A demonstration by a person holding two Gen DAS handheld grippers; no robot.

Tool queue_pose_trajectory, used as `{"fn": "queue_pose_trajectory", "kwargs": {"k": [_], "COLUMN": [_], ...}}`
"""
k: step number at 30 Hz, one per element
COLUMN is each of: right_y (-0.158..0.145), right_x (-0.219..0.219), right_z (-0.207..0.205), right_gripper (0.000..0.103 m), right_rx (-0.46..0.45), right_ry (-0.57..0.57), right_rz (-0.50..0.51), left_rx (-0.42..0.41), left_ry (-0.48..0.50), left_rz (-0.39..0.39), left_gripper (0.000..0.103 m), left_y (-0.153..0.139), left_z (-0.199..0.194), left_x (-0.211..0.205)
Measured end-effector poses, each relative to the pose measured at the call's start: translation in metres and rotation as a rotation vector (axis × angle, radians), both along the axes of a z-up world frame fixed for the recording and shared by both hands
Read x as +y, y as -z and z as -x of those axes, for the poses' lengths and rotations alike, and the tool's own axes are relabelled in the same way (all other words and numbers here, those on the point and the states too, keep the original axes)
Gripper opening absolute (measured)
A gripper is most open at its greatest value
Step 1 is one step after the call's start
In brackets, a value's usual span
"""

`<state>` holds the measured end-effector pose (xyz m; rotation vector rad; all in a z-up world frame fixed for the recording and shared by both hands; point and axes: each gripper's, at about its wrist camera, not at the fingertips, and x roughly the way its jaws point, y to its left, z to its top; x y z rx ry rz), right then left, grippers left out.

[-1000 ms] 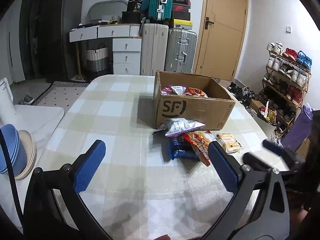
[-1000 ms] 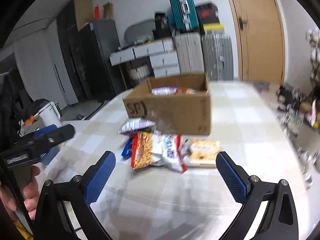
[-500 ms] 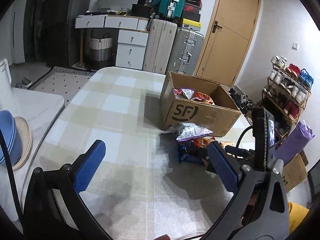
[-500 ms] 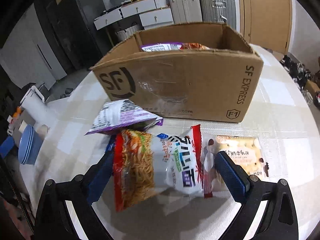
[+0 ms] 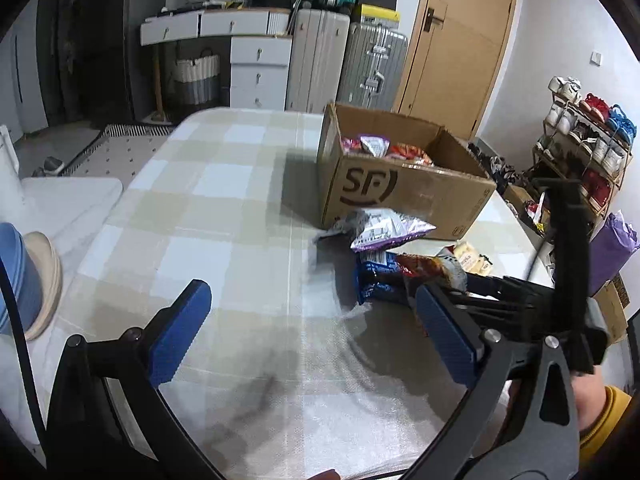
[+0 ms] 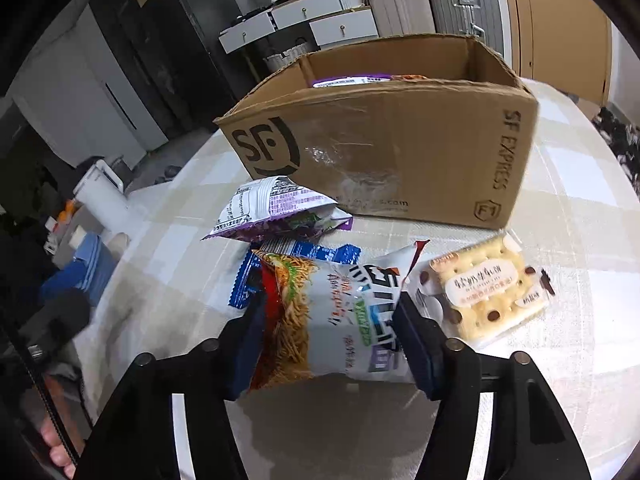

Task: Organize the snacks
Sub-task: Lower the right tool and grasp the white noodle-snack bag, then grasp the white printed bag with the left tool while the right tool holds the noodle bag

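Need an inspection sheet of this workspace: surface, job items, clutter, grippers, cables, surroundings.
Surface: checked tablecloth.
Job's things: cardboard box partly filled; noodle packet, purple packet, blue packet and biscuit pack lie before it.
Clutter: stacked bowls beside the table.
Grippers: right gripper closing, pads pressing the noodle packet; left gripper open, nothing between.
Cables: black cable at the left edge.
Surroundings: suitcases, drawers, door, shoe rack.

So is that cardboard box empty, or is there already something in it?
Partly filled: the open-topped cardboard box already holds a purple packet and red packets. How deep, cannot tell.
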<state>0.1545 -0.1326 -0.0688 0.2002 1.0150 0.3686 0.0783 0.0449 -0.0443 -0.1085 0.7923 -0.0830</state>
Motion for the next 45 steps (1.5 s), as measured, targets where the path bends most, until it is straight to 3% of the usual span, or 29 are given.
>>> {"fn": "queue_pose_trajectory", "kwargs": {"k": [6, 20, 25, 28, 30, 35, 39, 40, 45], "right_y": [-0.001, -0.011, -0.01, -0.008, -0.008, -0.009, -0.011, -0.012, -0.012], "right_x": [-0.02, -0.049, -0.051, -0.052, -0.053, -0.052, -0.048, -0.047, -0.047], "right_z": [0.01, 0.023, 0.028, 0.029, 0.028, 0.029, 0.031, 0.032, 0.033], "right_gripper": [0.055, 0.055, 0.055, 0.055, 0.055, 0.055, 0.055, 0.055, 0.055], "right_rx": [0.024, 0.024, 0.023, 0.025, 0.026, 0.023, 0.017, 0.011, 0.011], "right_ry": [0.017, 0.017, 0.009, 0.011, 0.018, 0.022, 0.019, 0.023, 0.024], "right_rz": [-0.096, -0.179, -0.179, -0.18, -0.181, -0.185, -0.183, -0.182, -0.181], "left_rx": [0.058, 0.142, 0.23, 0.261, 0.262, 0.273, 0.295, 0.29, 0.279], "left_ry": [0.0, -0.006, -0.024, -0.025, -0.026, -0.012, 0.012, 0.02, 0.047], "left_rz": [0.089, 0.067, 0.069, 0.117, 0.124, 0.144, 0.167, 0.167, 0.181], "left_gripper": [0.102, 0.102, 0.102, 0.101, 0.097, 0.07, 0.065, 0.056, 0.045], "left_y": [0.01, 0.028, 0.049, 0.061, 0.062, 0.068, 0.073, 0.072, 0.07], "left_z": [-0.029, -0.115, -0.139, -0.146, -0.147, -0.145, -0.142, -0.141, -0.123], "left_x": [-0.005, -0.055, -0.067, -0.065, -0.064, -0.06, -0.054, -0.053, -0.036]}}
